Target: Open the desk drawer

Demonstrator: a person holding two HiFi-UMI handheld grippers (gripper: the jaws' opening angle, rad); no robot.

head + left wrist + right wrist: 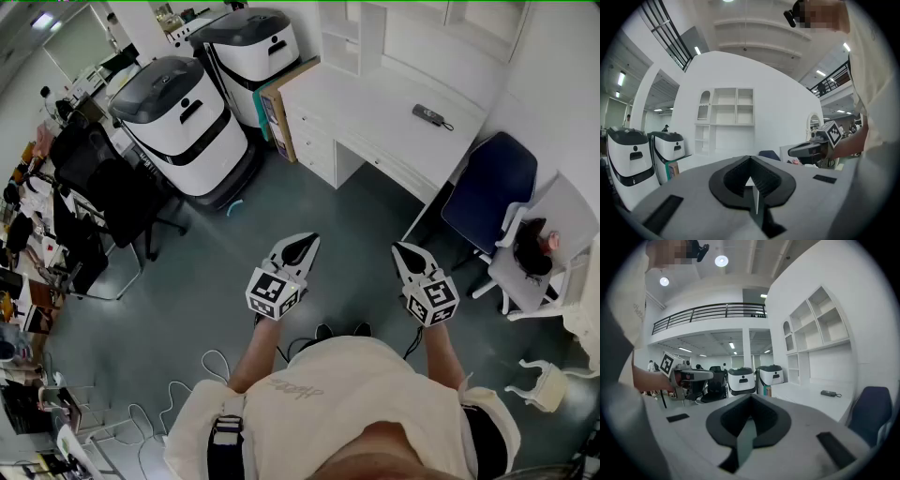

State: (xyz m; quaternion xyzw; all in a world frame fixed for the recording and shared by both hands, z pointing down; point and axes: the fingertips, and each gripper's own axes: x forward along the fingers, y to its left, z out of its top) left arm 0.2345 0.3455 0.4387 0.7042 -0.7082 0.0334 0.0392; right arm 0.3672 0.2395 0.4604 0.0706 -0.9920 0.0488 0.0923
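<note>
**Both grippers shut and empty, desk well ahead**

Closest in, the left gripper (306, 242) is held out low in front of the person, nearly level. Its jaws are pressed together with nothing between them. Alongside it, the right gripper (402, 247) is the same, jaws closed tight on nothing. The two are held apart, side by side over the grey floor (356, 225), and a tangle of cables (214, 364) trails by the person's feet.

Further out, a blue chair (491, 187) is parked at the right end of the white desk (375, 108). To the left, a black office chair (105, 202) stands beside the nearer of two white-and-grey machines (178, 122).

The desk drawer (312, 141) is in the pedestal at the desk's left end, well apart from both grippers, its front flush with the others. A cardboard box (281, 105) stands against that end, wedged between the desk and the farther machine. On the desktop lies a black handheld device (429, 115) with a short cord, and a white shelf unit (352, 36) rises at the back.
</note>
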